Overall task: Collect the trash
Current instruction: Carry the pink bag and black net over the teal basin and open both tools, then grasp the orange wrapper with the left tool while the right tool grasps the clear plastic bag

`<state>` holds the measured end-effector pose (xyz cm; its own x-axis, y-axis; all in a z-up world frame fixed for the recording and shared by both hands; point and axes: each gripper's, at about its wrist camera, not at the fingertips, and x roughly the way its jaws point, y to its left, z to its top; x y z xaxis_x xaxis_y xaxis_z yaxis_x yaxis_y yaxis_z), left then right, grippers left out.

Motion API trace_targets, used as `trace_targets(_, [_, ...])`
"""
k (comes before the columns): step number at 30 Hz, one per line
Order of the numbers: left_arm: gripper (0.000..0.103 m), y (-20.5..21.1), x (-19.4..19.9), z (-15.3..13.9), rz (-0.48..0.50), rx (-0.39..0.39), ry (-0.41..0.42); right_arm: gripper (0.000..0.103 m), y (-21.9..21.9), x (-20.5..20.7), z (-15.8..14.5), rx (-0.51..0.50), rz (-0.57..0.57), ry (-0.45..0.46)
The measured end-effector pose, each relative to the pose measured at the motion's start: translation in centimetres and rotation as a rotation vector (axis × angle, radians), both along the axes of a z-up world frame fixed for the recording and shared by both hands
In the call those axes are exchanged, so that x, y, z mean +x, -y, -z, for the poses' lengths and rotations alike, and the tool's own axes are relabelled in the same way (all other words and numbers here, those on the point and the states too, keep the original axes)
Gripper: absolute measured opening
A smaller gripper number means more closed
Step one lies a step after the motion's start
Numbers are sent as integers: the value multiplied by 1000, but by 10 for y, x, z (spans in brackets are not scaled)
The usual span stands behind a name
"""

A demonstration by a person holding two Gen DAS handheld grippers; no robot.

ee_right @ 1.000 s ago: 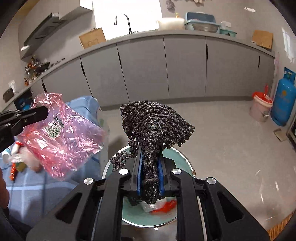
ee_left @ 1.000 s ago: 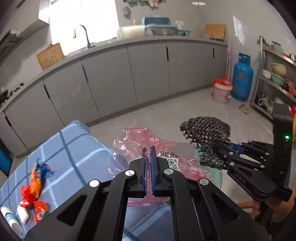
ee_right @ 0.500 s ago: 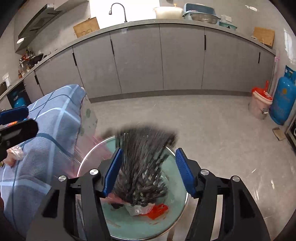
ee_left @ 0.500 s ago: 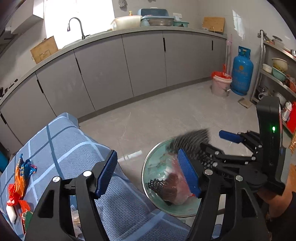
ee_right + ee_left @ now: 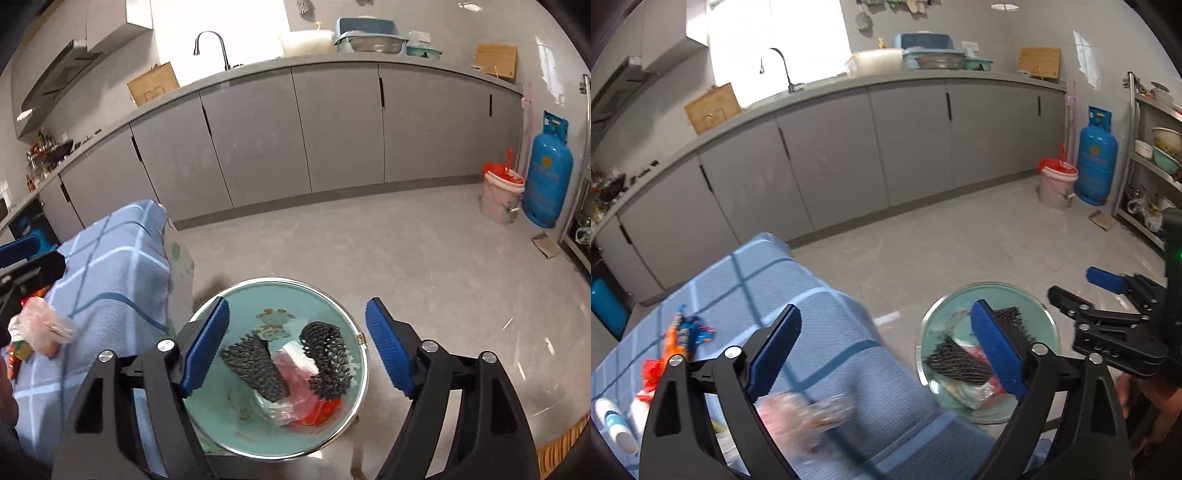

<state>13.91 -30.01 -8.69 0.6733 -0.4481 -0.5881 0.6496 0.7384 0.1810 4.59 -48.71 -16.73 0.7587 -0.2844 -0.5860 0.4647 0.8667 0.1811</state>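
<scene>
A round teal trash bin (image 5: 229, 417) stands on the floor beside the table; it also shows in the left wrist view (image 5: 1034, 299). Black foam netting (image 5: 327, 360) and a pink plastic bag (image 5: 295, 373) lie inside it. My right gripper (image 5: 297, 349) is open and empty, right above the bin. My left gripper (image 5: 886, 350) is open and empty over the blue checked tablecloth (image 5: 827, 314). A crumpled clear-pink wrapper (image 5: 801, 417) lies on the cloth between its fingers. Orange and red snack wrappers (image 5: 679, 339) lie at the far left.
A white tube (image 5: 613, 421) lies at the table's left edge. Grey kitchen cabinets (image 5: 332, 129) run along the back. A blue gas cylinder (image 5: 546, 177) and a pink bucket (image 5: 500, 195) stand at the far right. A metal shelf rack (image 5: 1152, 155) stands on the right.
Both grippers opened. The black netting and the pink bag dropped into the bin. My left gripper has swung left, back over the table.
</scene>
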Motion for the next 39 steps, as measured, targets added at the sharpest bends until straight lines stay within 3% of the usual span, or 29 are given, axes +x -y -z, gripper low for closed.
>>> trace_targets(4, [92, -33, -5, -14, -36, -9, 17, 84, -23, -3, -11, 10, -23, 25])
trace_targets(14, [96, -147, -3, -39, -220, -29, 76, 85, -106, 28, -34, 6, -197, 50])
trace_targets(19, [97, -215, 13, -27, -376, 4, 54, 85, -150, 48, -37, -1, -285, 38])
trace_targets(25, [96, -268, 30, 2, -507, 36, -14, 86, -193, 67, -40, -15, -370, 27])
trace_targets(29, [97, -284, 36, 20, -538, 42, -60, 86, -217, 79, -40, -30, -408, 14])
trace_targets(39, [96, -282, 59, 51, -542, 44, -141, 86, -235, 96, -19, -45, -402, -43])
